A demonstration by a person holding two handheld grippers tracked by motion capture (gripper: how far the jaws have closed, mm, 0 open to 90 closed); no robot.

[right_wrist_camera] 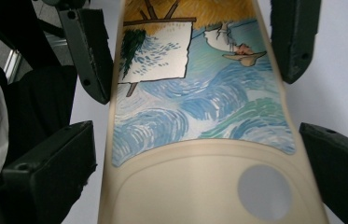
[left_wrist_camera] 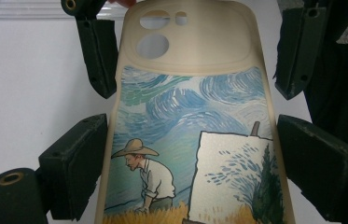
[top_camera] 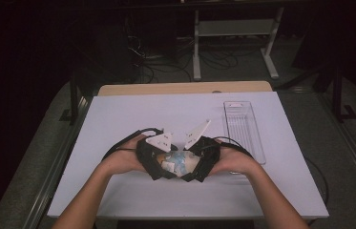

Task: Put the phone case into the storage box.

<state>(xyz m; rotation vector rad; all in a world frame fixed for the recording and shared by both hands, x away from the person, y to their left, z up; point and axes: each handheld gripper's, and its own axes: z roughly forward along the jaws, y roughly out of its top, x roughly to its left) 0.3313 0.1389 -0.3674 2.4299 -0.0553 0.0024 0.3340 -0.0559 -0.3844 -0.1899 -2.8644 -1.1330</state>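
A beige phone case (top_camera: pixel 179 162) printed with a painter in a straw hat, a canvas and a swirling blue sky is held between both grippers near the table's front middle. My left gripper (top_camera: pixel 160 166) clasps its long edges at the painter end, seen close in the left gripper view (left_wrist_camera: pixel 192 135), where the case (left_wrist_camera: pixel 185 107) fills the span between the jaws. My right gripper (top_camera: pixel 197 166) clasps the camera-hole end (right_wrist_camera: pixel 197 135) of the case (right_wrist_camera: pixel 199 107). Each view also shows the other gripper's jaws against the case's sides farther along. A hand holds each gripper.
The white table (top_camera: pixel 132 114) has a clear plastic tray (top_camera: pixel 243 129) lying at its right side, just beyond my right hand. A beige board edge (top_camera: pixel 185 88) shows behind the table, with a white frame and cables on the floor farther back.
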